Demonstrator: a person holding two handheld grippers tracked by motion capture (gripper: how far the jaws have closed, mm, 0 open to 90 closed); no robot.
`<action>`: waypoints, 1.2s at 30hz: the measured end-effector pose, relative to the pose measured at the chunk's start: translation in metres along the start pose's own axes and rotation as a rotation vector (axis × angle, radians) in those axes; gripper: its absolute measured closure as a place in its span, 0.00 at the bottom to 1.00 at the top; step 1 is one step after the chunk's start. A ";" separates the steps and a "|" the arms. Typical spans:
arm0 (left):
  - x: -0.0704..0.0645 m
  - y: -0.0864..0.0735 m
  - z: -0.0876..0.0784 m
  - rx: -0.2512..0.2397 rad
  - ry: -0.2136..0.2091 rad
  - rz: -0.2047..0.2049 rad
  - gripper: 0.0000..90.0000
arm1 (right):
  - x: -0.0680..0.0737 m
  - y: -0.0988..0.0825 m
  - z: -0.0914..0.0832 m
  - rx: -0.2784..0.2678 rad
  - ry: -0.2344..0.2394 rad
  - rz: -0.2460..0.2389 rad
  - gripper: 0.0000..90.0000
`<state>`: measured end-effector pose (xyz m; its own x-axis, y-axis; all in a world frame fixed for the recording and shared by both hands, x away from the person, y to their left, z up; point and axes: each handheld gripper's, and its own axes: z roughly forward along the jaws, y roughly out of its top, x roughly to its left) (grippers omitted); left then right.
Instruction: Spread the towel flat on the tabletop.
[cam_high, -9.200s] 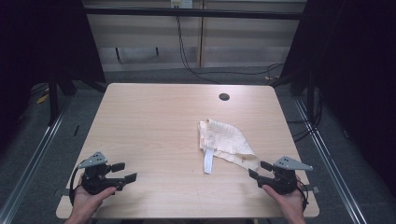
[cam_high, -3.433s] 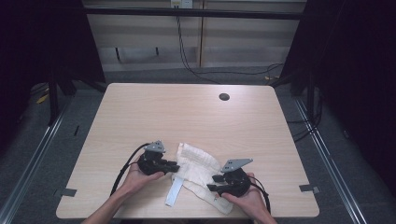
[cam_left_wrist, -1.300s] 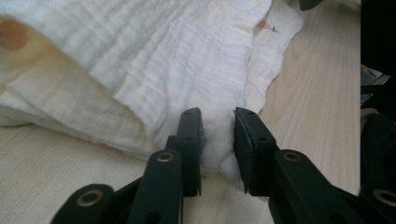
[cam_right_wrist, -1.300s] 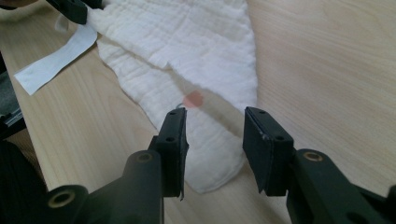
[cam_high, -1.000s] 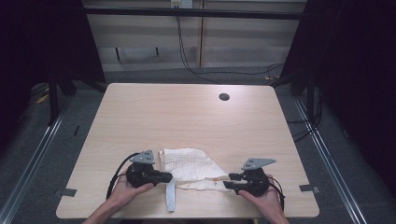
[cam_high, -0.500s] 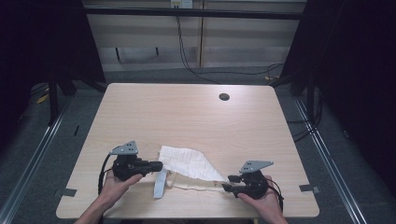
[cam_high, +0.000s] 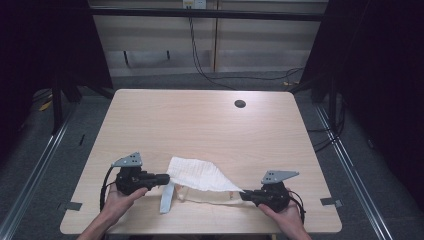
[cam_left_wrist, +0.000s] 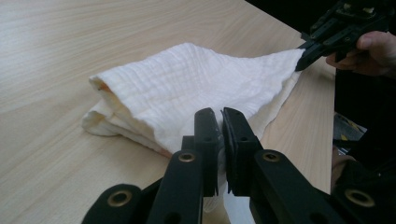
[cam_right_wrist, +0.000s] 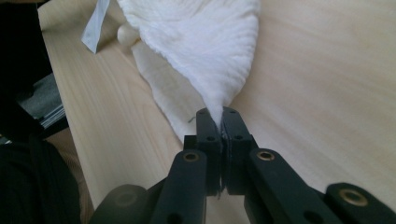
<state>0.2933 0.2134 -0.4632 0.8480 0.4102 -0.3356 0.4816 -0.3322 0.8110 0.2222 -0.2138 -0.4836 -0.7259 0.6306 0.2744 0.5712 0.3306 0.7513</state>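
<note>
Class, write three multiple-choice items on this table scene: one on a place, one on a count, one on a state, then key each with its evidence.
1. Where does the white crinkled cotton cloth lie on the pale wooden table?
A near edge
B far edge
C on the floor
2. How many grippers hold it?
A none
B one
C two
3. How are the right gripper's jaws?
A wide open
B shut on a cloth corner
C shut on nothing
Key: 1 A, it lies just before the hands; 2 C, the left gripper pinches it too; 3 B, a corner sits between the jaws.
</note>
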 end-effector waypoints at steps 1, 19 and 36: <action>0.000 0.000 -0.001 -0.004 0.001 -0.002 0.95 | 0.000 0.002 -0.002 -0.013 -0.003 0.004 0.98; -0.009 0.041 -0.028 -0.143 0.031 0.031 0.95 | -0.005 0.088 -0.048 -0.199 -0.001 -0.056 0.98; -0.014 0.084 -0.055 -0.247 0.061 0.082 0.95 | -0.010 0.152 -0.075 -0.283 -0.019 -0.120 0.98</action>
<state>0.3092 0.2262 -0.3643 0.8636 0.4430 -0.2407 0.3371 -0.1524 0.9290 0.2877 -0.2222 -0.3274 -0.7726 0.6132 0.1644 0.3505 0.1961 0.9158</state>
